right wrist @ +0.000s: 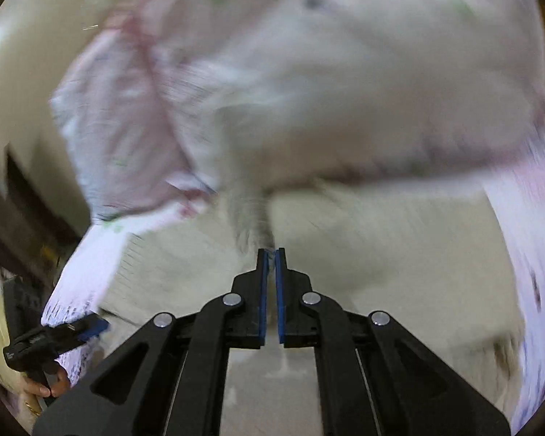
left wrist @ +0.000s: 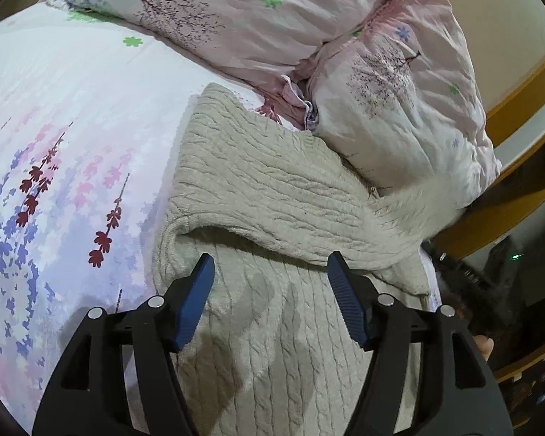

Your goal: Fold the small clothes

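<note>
Right gripper (right wrist: 271,254) has its jaws pressed together on a narrow strip of the beige knit sweater (left wrist: 272,189), a pinch of fabric showing between the blue pads; its view is heavily motion-blurred, so which part of the garment this is I cannot tell for sure, though it looks like a sleeve or side edge drawn out toward the right. Left gripper (left wrist: 270,265) hovers with jaws spread wide just above the knit, near a fold line where an upper layer lies over the lower one; nothing sits between its pads. Sweater lies on the floral bedsheet (left wrist: 54,145), its far edge touching the pink quilt (left wrist: 345,18) heaped behind it. Judgement: a sleeve or side panel is being folded across the body. To do it well, carry the pinched edge over in one flat arc, keep tension low so the loose knit does not stretch, and bring the left jaws down onto the crease to hold it. Risk: the edge may drag on the quilt.
</note>
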Demonstrator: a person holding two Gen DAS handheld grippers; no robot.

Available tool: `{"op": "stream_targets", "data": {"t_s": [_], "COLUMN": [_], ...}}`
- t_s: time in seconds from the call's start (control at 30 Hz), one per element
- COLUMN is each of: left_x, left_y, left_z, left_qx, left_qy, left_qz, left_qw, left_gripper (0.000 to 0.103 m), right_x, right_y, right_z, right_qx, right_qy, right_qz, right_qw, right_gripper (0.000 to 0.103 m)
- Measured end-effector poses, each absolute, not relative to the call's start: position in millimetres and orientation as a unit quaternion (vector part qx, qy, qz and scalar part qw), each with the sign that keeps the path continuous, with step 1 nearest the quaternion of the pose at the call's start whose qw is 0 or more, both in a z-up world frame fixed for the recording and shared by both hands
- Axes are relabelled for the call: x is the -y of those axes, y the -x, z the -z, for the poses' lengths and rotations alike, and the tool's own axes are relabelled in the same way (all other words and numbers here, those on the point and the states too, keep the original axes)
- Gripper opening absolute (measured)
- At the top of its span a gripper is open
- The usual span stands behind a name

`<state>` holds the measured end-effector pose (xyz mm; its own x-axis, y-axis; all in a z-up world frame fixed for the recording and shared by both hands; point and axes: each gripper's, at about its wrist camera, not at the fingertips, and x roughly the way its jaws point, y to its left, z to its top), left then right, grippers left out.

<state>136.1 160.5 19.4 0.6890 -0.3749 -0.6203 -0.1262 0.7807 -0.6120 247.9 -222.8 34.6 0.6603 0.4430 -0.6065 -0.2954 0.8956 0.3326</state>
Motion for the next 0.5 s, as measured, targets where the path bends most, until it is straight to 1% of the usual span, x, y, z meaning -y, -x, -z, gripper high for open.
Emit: {"op": "stream_targets", "data": {"t_s": [0.03, 0.1, 0.13, 0.2, 0.3, 0.37, 0.5], "left_x": [-160, -159, -159, -159, -159, -159, -159], "left_y": [-136, -136, -136, -136, -136, -136, -139], "left_z": [-20, -20, -20, -21, -21, -20, -19], "left_qx": [-0.389, -0.390, -0.391, -0.391, -0.392, -0.393, -0.395], "left_qy": [0.321, 0.317, 0.317, 0.317, 0.315, 0.314, 0.314], "left_qz": [0.072, 0.072, 0.072, 0.072, 0.071, 0.070, 0.069], "left_qw": [0.861, 0.861, 0.861, 0.861, 0.861, 0.862, 0.860], "left_gripper": [0.067, 0.067, 0.068, 0.068, 0.068, 0.068, 0.068], "right_x": [236, 253, 263, 277, 289, 292, 291], "right_y": [-252, -255, -257, -261, -268, -277, -292], "right_z": [-26, -20, -19, -22, -24, -22, -15], "right_qx": [-0.380, -0.402, -0.407, -0.406, -0.406, -0.410, -0.423], "right_qy": [-0.127, -0.171, -0.201, -0.237, -0.254, -0.259, -0.257], "right_qz": [-0.199, -0.198, -0.200, -0.192, -0.157, -0.136, -0.118], "right_qw": [0.894, 0.877, 0.868, 0.862, 0.864, 0.864, 0.861], "right_gripper": [0.011, 0.029, 0.043, 0.045, 0.044, 0.039, 0.037]}}
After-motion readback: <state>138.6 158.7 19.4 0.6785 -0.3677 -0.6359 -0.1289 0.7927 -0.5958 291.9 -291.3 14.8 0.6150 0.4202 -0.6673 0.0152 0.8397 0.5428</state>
